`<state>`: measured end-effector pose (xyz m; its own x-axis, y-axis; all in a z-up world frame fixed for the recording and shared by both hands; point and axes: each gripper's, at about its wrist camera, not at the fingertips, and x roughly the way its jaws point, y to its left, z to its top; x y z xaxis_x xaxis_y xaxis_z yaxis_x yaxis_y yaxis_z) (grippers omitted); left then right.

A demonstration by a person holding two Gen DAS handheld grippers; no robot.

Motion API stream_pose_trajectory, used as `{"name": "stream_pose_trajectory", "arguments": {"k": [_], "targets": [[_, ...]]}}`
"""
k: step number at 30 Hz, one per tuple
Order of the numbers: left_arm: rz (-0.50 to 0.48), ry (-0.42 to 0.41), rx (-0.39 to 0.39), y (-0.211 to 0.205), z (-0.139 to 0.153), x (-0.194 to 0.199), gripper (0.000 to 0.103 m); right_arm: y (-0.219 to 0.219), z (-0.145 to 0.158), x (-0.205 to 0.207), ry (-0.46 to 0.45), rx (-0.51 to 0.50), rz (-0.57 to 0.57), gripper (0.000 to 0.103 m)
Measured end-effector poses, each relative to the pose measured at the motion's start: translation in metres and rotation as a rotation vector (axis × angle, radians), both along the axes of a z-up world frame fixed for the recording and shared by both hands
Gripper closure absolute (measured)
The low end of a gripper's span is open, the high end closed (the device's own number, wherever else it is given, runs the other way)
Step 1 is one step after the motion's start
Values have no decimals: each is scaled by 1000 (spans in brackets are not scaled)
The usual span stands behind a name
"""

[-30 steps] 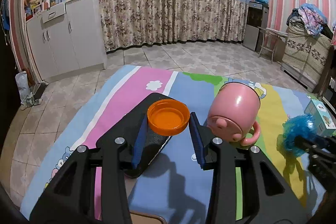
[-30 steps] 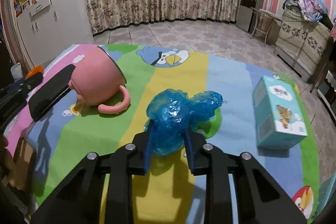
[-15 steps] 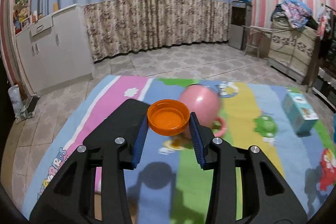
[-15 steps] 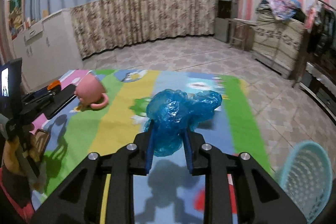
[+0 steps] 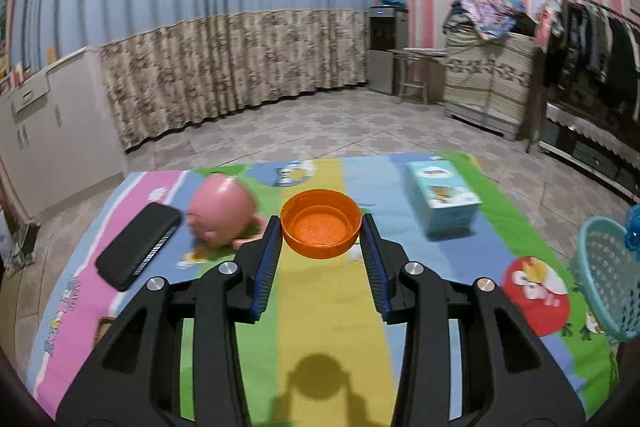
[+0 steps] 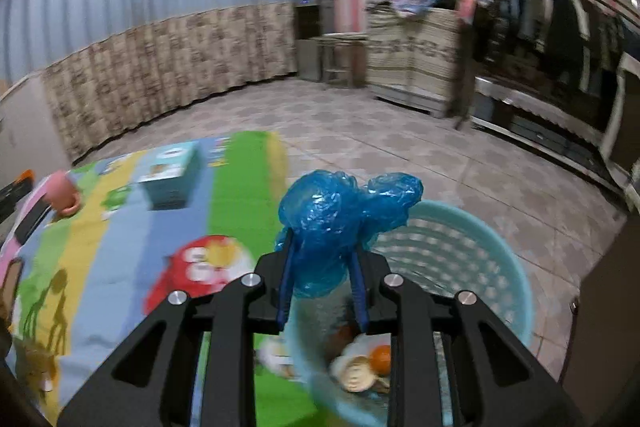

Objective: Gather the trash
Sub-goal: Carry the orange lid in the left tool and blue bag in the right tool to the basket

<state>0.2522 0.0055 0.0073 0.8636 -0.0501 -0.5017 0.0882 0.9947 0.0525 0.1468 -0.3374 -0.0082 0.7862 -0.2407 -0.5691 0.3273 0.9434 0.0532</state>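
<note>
Left gripper point(image 5: 320, 243): jaws clamp orange cap point(image 5: 319, 223) betw. blue pads, held above worktop point(image 5: 328, 307). Cap round, shallow, open side facing up twd camera; no long axis.

Right gripper point(image 6: 322, 279): jaws narrow, pinching crumpled blue plastic bag point(image 6: 340, 219), glossy, lumpy, bulging past tips, long axis approx. left-right. Bag hangs over teal basket point(image 6: 472, 251) w/ trash inside.

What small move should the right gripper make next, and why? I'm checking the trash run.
Probably open the right gripper to drop the blue plastic bag. The bag is pinched between its fingers, above the basket, which already holds scraps. The left gripper holds the orange cap over the table.
</note>
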Motion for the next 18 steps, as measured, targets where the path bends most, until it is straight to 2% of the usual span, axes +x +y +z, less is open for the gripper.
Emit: {"name": "stream_pose_trajectory", "arguments": {"k": [6, 12, 18], "targets": [[-81, 20, -2, -61, -8, -8, 64, -45, -2, -7, -27, 14, -53, 78], [-182, 26, 12, -129, -17, -14, 64, -55, -12, -7, -17, -12, -60, 78], [-263, 44, -5, -178, -24, -19, 64, -65, -15, -11, -25, -4, -63, 78]]}}
